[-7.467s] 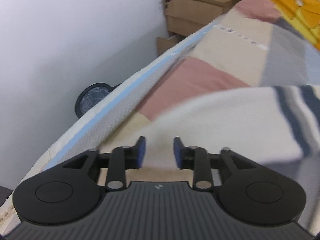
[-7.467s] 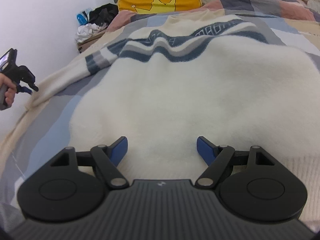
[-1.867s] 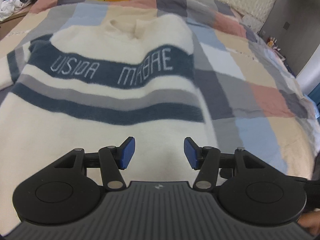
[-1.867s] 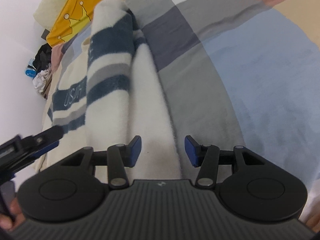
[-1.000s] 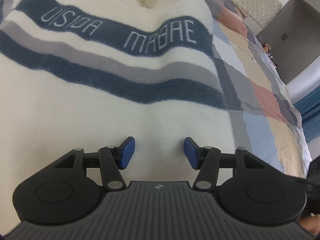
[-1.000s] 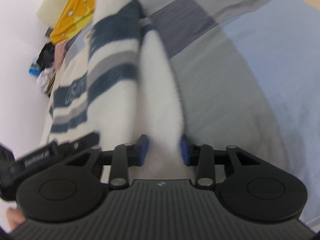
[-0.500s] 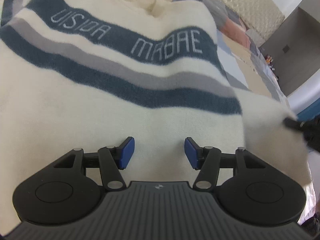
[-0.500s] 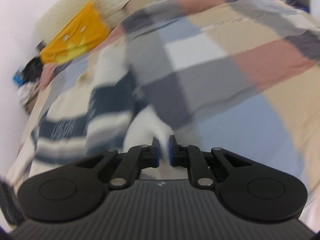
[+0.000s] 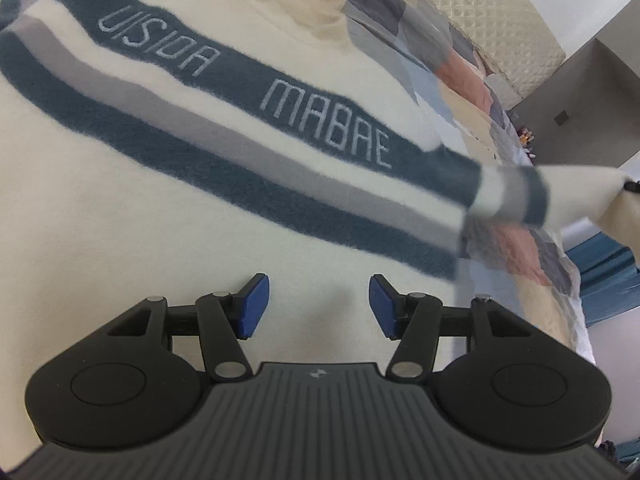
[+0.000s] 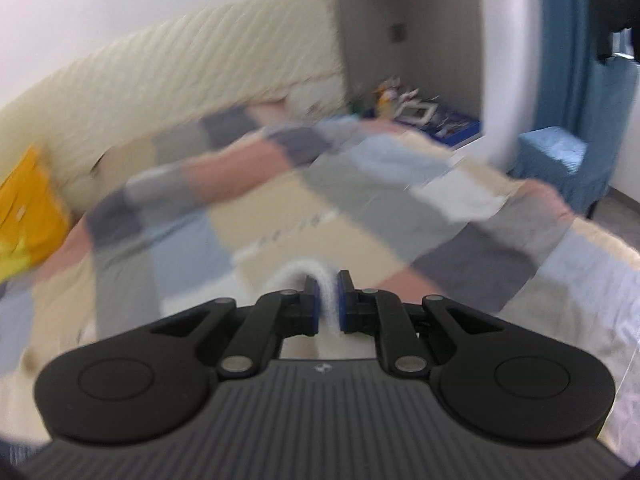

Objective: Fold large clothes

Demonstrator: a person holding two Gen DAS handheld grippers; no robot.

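Basically one sweater [image 9: 168, 216], cream fleece, lying front-up on the bed's patchwork quilt [image 10: 320, 216]. Three chest bands counted: a dark blue one with pale lettering, a grey one, another dark blue one. They run from upper left to lower right in the left wrist view. Collar [image 9: 296, 12] sits at the top of that view, so the body's long axis runs from the left gripper [image 9: 316, 306] up toward the headboard [image 9: 492, 16], collar end far, hem end near.

Two grippers. Left one hangs over the plain cream lower body, blue fingers [image 9: 252, 306] spread apart, nothing between them, not clearly touching the fabric.

One sleeve [image 9: 516, 200] visible, on the right of the left wrist view, lifted off the quilt and stretched out sideways from the shoulder, its own blue-grey-blue stripes near the middle, cream end pulled toward the frame edge.

Right gripper [image 10: 328, 300]: fingers pinched tight on a fold of cream fleece [image 10: 304, 272] that bulges out just ahead of the tips. Right wrist view is heavily blurred.

Other counts: one yellow pillow [image 10: 28, 208] at the left edge, one blue curtain [image 10: 568, 80], one blue-covered seat [image 10: 556, 160] beside the bed.
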